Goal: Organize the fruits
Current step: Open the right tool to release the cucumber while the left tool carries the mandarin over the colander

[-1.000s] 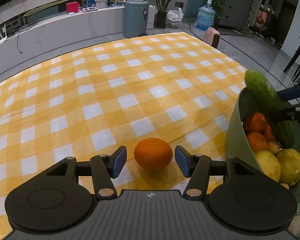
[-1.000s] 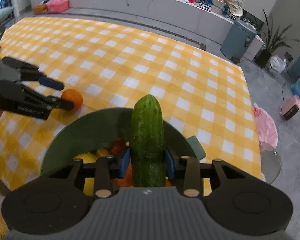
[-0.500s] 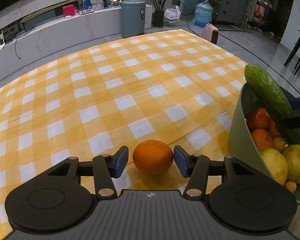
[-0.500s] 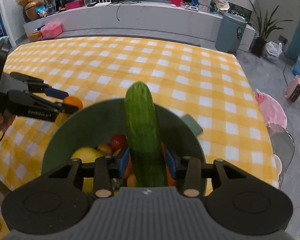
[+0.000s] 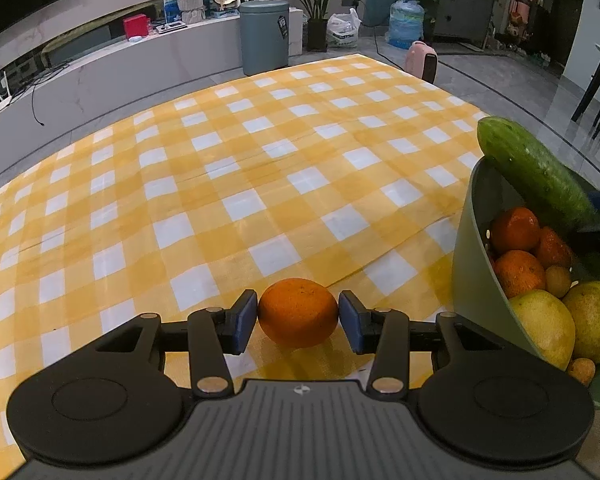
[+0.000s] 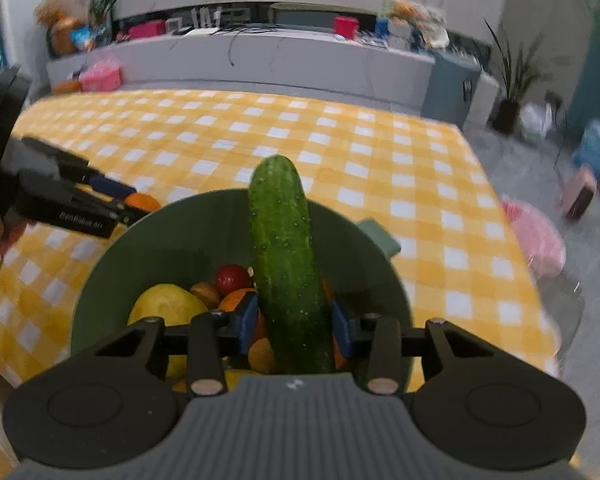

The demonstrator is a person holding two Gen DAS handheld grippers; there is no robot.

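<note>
Closing around the orange [image 5: 298, 313], the left gripper [image 5: 298, 322] has the fruit centred between its pads with a sliver of gap on each side, so keep it level and squeeze evenly before lifting. Just right of the orange stands the green bowl [image 5: 466, 280], nearly full. Above the bowl, the right gripper [image 6: 294, 326] clamps a cucumber [image 6: 284, 256] upright; lower it gently onto the fruit.
</note>
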